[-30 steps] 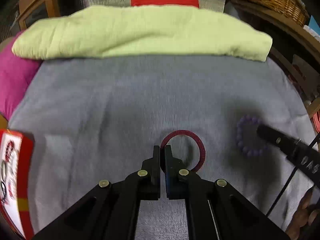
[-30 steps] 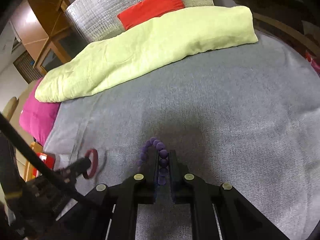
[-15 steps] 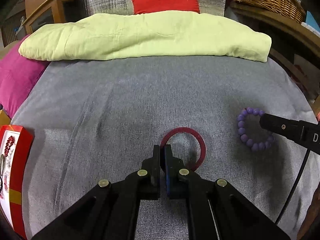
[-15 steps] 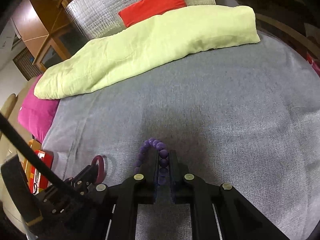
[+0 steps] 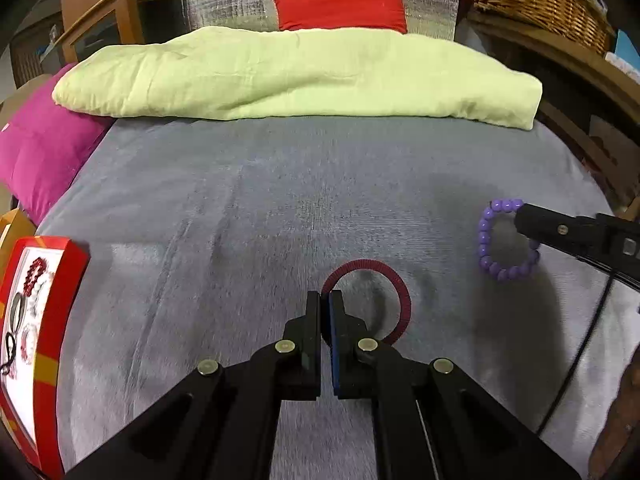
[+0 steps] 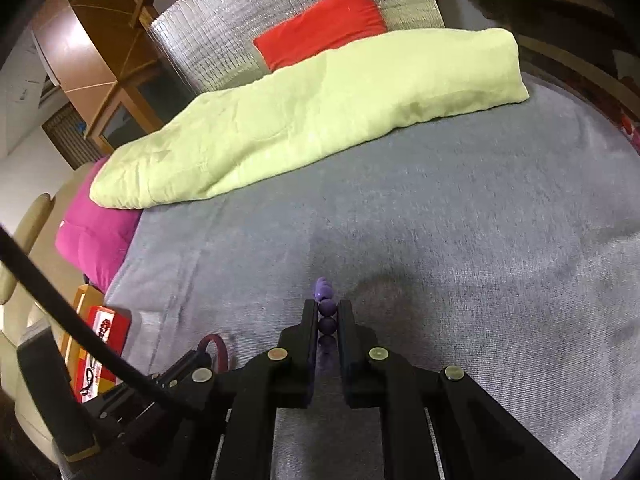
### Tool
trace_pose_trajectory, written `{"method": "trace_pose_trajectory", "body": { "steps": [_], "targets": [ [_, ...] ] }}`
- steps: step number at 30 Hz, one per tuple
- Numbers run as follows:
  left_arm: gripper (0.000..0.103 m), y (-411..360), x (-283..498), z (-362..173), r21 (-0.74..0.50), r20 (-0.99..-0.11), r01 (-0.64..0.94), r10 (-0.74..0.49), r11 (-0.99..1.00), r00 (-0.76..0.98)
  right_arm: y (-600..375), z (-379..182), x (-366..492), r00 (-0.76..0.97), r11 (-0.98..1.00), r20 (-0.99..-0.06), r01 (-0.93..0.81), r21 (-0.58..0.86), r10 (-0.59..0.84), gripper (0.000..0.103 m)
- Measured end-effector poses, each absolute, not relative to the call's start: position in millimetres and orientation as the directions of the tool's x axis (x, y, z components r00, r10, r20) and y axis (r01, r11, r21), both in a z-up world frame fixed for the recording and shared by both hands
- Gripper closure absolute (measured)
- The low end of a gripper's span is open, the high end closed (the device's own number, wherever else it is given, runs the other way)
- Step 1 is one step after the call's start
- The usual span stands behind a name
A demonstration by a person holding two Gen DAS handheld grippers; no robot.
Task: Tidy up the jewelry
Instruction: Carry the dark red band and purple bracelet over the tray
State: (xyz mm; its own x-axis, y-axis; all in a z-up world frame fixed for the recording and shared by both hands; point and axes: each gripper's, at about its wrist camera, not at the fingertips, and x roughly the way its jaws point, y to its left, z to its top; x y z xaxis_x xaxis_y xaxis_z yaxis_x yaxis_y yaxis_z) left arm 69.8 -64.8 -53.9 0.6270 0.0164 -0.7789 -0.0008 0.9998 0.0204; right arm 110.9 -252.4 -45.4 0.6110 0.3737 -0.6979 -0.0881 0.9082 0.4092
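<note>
Red bangle [image 5: 394, 292] | pinched by left gripper [image 5: 325, 300] for boxing | purple bead bracelet [image 5: 490, 252] clamped in right gripper [image 6: 328, 312] | jewelry box [image 5: 60, 280] at left

both grippers clamped: left gripper [image 5: 325, 298] (low), right gripper [image 6: 328, 308] alongside

Open grey blanket [image 5: 280, 200] ahead; green quilt [image 5: 300, 76] blocks beyond.

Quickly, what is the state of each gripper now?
Left gripper: closed on the dark red bangle.
Right gripper: closed on the purple bead bracelet.
</note>
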Motion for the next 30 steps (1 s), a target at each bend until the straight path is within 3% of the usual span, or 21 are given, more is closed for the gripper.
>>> {"method": "trace_pose_trajectory", "body": {
  "steps": [11,30],
  "targets": [
    [0.099,-57.5,27.2,-19.1,0.029,-0.749,-0.008,0.027,1.0,0.662,-244.9,-43.1,105.2,0.607,0.906,-0.693,-0.114,0.408,0.388,0.093],
    [0.099,-7.2,-34.8,-3.0,0.028,-0.732,-0.072,0.07,0.997,0.678,-236.6,-44.6,76.9,0.608,0.924,-0.709,-0.12,0.362,0.357,0.093]
  ]
}}
